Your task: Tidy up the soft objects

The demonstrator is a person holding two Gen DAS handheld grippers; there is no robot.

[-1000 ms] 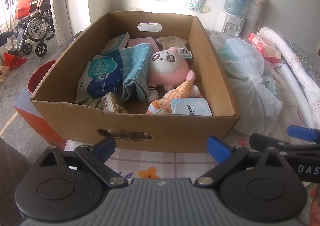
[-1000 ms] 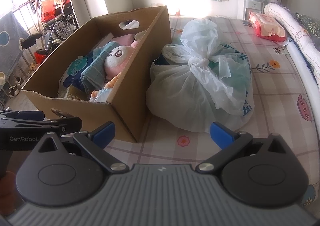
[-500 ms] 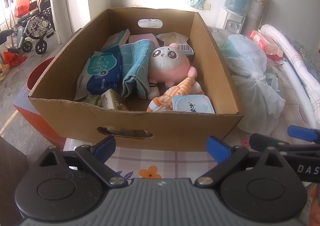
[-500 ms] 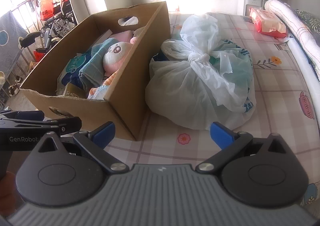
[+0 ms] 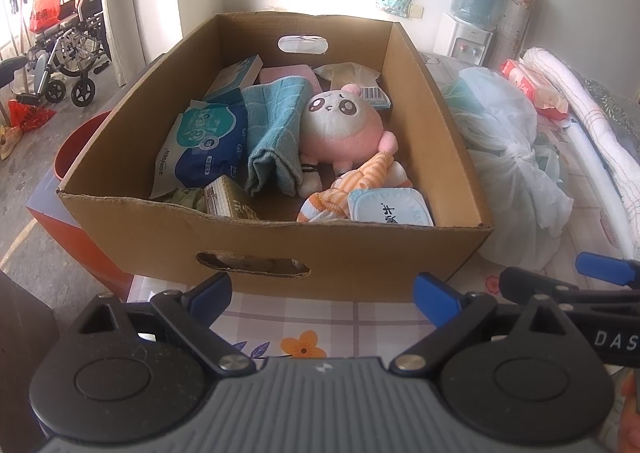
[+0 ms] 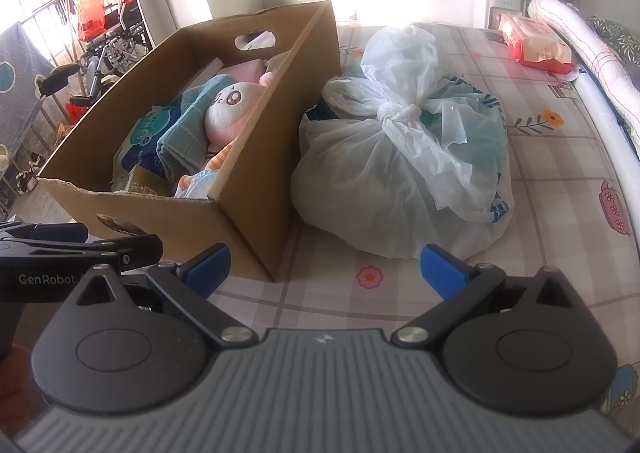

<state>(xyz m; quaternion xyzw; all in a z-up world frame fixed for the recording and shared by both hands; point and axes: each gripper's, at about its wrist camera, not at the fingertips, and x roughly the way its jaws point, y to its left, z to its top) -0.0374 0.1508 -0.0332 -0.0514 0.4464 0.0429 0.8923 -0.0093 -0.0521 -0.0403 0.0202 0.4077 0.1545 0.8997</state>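
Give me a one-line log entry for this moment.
left gripper: open, empty | right gripper: open, empty | cardboard box: full | plush toy: inside | plastic bag: beside box

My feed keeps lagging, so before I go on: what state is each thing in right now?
Left tool: open, empty.
Right tool: open, empty.
Cardboard box: open on top, upright, filled with items.
Plush toy: lying in the box.
Teal towel: folded, in the box.
Plastic bag: knotted shut, beside the box.

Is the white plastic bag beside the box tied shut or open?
Tied shut. The white plastic bag is gathered into a knot on top and bulges with contents. It lies on the bed against the cardboard box.
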